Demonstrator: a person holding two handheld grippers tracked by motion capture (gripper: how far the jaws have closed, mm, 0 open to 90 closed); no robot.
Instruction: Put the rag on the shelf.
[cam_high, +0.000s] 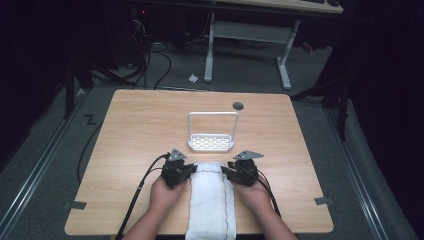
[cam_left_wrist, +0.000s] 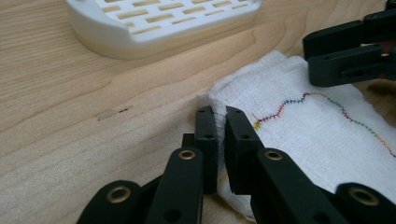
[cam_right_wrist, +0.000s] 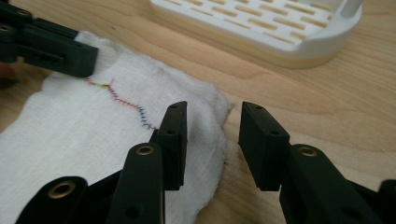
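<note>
From the high view, a folded white cloth (cam_high: 212, 200) lay on the table (cam_high: 130, 145) between both claws, near a white rack (cam_high: 212, 141). In the left gripper view, the left claw (cam_left_wrist: 218, 122) had pinched the cloth's corner. In the right gripper view, the right claw (cam_right_wrist: 212, 122) stood open astride the other corner, not yet gripping; lifting seemingly remained.

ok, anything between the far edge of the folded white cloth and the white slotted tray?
Nothing. Bare wood of the table separates the folded white cloth from the white slotted plastic tray, clearest in the right gripper view.
</note>
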